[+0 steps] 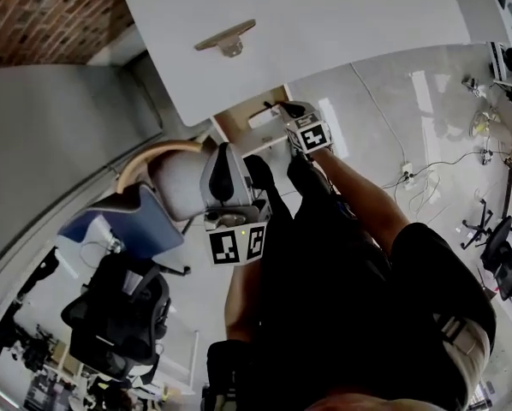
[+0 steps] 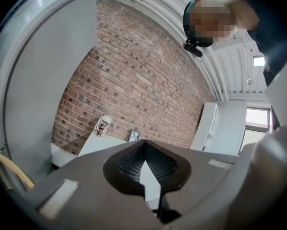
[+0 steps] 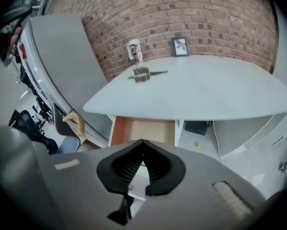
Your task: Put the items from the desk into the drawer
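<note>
Right gripper view looks along the right gripper (image 3: 142,143), its jaws clenched together on nothing. Just past them is the open drawer (image 3: 144,131), pulled out from under the desk's front edge, its inside light wood. Left gripper view shows the left gripper (image 2: 144,145) likewise closed tight and holding nothing, aimed at the brick wall (image 2: 148,71). Beyond the drawer, a small tool (image 3: 142,74) lies flat on the white desk (image 3: 206,92). It is a stubby grey block with a thin tan bar sticking out to one side, lying toward the back of the desk, well apart from both grippers. Farther back, a patterned mug (image 3: 134,49) and a small picture frame (image 3: 180,46) stand against the wall.
</note>
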